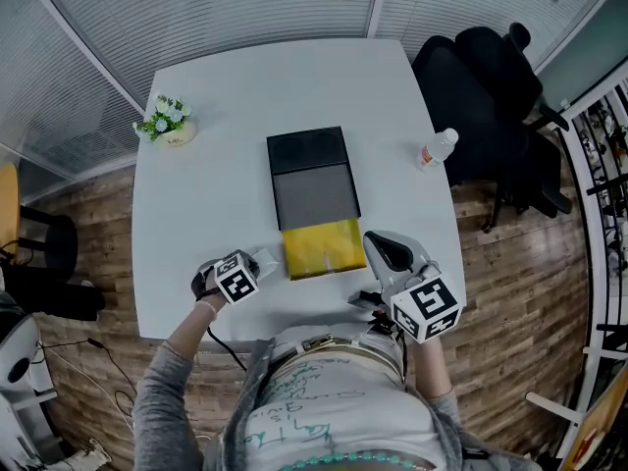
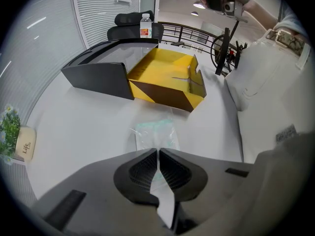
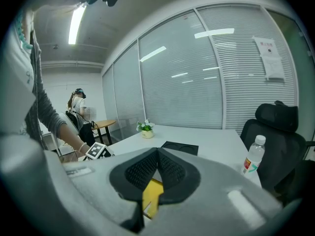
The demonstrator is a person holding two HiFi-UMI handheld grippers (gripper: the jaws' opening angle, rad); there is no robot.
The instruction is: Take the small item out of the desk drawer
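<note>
Pinching thin plastic by its edge is what worries me here. My left gripper (image 2: 158, 154) is clamped shut on the near end of the small clear packet (image 2: 155, 134), and the rest of the packet sticks out past the jaws over the white table (image 1: 196, 194). It's just left of the pulled-out yellow drawer (image 1: 322, 248), so the item looks to be out of the drawer already. I can't tell if the far end is resting on the tabletop or hanging just above it. The bite looks shallow and the film is probably slick, so any quick tilt or drag across the table could pull it out of the pads. If I let go while it's off the surface, something that light could flutter sideways or slide toward my edge of the table and end up on the floor. Other thing: my right gripper (image 3: 158, 154) is closed with nothing in it, parked near the drawer's front right corner. The drawer looks like light card, so a careless swing of that hand could shove it crooked or bump the black organizer (image 1: 312, 175) behind it. The water bottle (image 1: 437, 148) and the little plant (image 1: 167, 121) sit well away, so I'm not fussed about those.
</note>
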